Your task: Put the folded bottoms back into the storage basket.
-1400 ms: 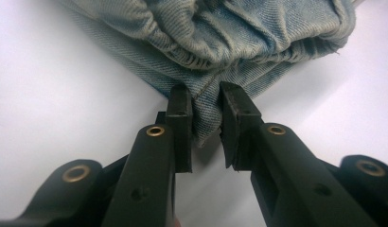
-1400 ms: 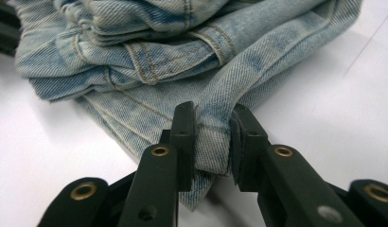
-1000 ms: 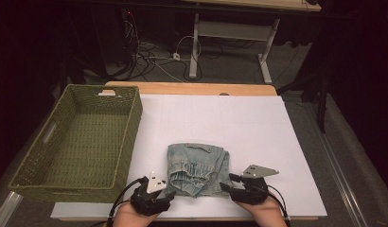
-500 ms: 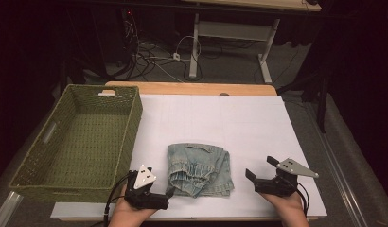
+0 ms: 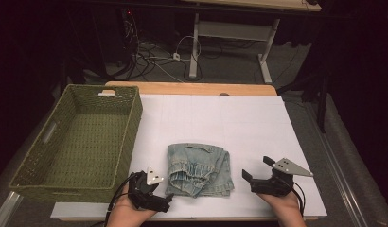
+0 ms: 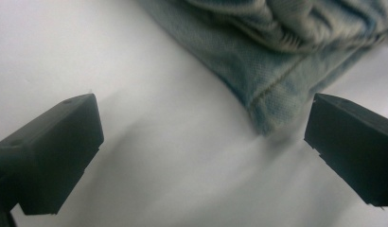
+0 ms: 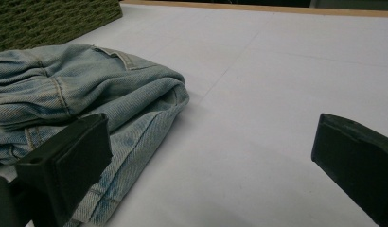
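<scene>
Folded jeans (image 5: pixel 199 170) sit near the table (image 5: pixel 258 123) front edge, green basket (image 5: pixel 78 137) at their 9 o'clock. My left gripper (image 5: pixel 156 201) and right gripper (image 5: pixel 258 172) flank them at 8 and 3 o'clock, jaws apart, empty. Looks staged for a two-sided pickup.

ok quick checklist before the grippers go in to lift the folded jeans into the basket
1. Left gripper open: ok, jaws wide apart in the left gripper view.
2. Right gripper open: ok, nothing between its jaws.
3. Folded jeans compact and flat on the white table: ok.
4. Grippers flank the jeans: ok, one at each side, neither touching the cloth.
5. Green basket has room: ok, looks empty.
6. Left gripper lined up with the jeans' corner: cannot tell, the corner sits just beyond its jaws.
</scene>
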`<state>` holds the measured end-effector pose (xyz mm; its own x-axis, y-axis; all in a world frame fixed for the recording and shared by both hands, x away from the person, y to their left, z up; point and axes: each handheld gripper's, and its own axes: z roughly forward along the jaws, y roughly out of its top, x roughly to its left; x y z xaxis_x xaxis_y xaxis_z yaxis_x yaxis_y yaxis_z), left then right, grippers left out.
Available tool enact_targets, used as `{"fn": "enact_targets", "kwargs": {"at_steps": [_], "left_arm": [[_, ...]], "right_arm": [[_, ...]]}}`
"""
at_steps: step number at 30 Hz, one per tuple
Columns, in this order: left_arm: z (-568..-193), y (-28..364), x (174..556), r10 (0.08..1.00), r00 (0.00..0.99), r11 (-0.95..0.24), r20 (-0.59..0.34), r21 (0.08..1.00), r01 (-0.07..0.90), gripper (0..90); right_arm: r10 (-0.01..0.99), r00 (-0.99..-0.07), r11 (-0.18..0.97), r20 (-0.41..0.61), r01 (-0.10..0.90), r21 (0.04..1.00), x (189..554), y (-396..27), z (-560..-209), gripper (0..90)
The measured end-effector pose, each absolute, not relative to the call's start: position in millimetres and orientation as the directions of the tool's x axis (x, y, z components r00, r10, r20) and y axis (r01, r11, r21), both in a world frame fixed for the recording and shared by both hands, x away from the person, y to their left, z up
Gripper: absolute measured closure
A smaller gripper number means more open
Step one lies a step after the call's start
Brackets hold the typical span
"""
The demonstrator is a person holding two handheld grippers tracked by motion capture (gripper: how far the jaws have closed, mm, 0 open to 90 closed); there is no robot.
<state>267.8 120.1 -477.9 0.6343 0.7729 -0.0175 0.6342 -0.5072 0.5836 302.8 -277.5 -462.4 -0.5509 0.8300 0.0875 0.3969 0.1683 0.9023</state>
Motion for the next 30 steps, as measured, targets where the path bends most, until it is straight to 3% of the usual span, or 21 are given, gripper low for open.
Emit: {"fn": "enact_targets", "kwargs": {"at_steps": [16, 30], "left_arm": [[-468, 111, 274, 0.781, 0.622, -0.559, -0.052, 0.385, 0.734, 1.1], [-456, 86, 297, 0.738, 0.672, -0.664, -0.056, 0.115, 0.739, 4.9]], "right_arm": [[0.796, -0.597, 0.181, 0.099, 0.392, 0.902, 313, -265, -463, 0.1], [0.782, -0.614, 0.183, 0.103, 0.385, 0.905, 312, -262, -461, 0.1]]}}
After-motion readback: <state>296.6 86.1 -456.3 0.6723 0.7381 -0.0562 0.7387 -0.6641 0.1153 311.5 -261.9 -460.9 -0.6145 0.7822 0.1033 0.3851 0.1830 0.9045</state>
